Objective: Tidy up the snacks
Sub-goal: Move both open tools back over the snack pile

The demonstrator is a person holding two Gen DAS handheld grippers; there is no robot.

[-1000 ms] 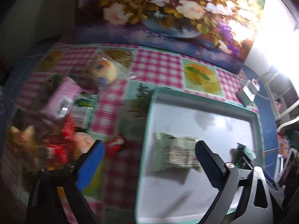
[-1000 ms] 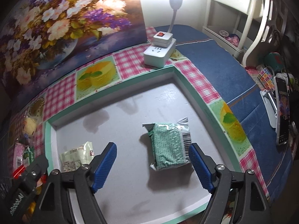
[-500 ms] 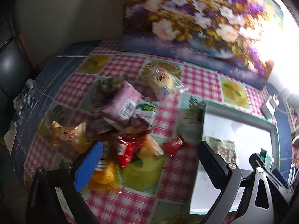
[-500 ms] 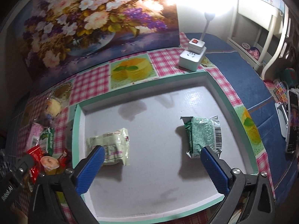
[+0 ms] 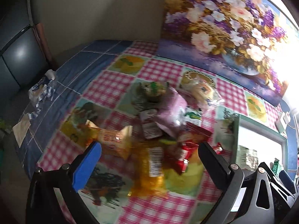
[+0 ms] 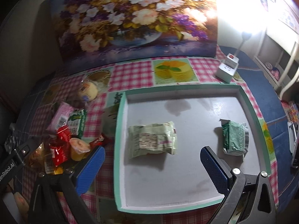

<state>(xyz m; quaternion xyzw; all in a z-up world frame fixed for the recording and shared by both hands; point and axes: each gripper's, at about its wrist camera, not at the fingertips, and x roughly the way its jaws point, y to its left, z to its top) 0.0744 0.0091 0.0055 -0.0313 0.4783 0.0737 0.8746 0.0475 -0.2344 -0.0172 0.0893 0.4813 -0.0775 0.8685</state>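
**Two packets in the tray, the rest heaped beside it**

The left gripper (image 5: pixel 149 153) hung above the snack pile (image 5: pixel 160 130) with its fingers (image 5: pixel 87 166) spread wide and nothing between them. Under it, blurred, lay a pink packet (image 5: pixel 172 110), a red wrapper (image 5: pixel 185 153), an orange-yellow bag (image 5: pixel 151 169) with a barcode label, and a clear-wrapped bun (image 5: pixel 203 91) at the far edge of the heap. All of it rested on the checked cloth (image 5: pixel 115 85) covering the surface, left of the tray.

The right gripper (image 6: pixel 151 166) was poised over the near part of the green-rimmed tray (image 6: pixel 119 123), fingers (image 6: pixel 214 168) likewise spread and holding nothing. In the tray lay a pale green packet (image 6: pixel 153 140) toward the left side and a dark green packet (image 6: pixel 234 138) toward the right, well apart. Outside the tray's left rim, in the right wrist view, lay the pink packet (image 6: pixel 61 113), a green-and-white packet (image 6: pixel 76 121), the red wrapper (image 6: pixel 60 147), a small jelly cup (image 6: pixel 79 145) and a small red candy (image 6: pixel 99 141) just beside the rim.

A flower painting (image 6: pixel 130 18) leaned against the wall behind, and a white power strip (image 6: pixel 227 69) sat near the tray's far right corner.
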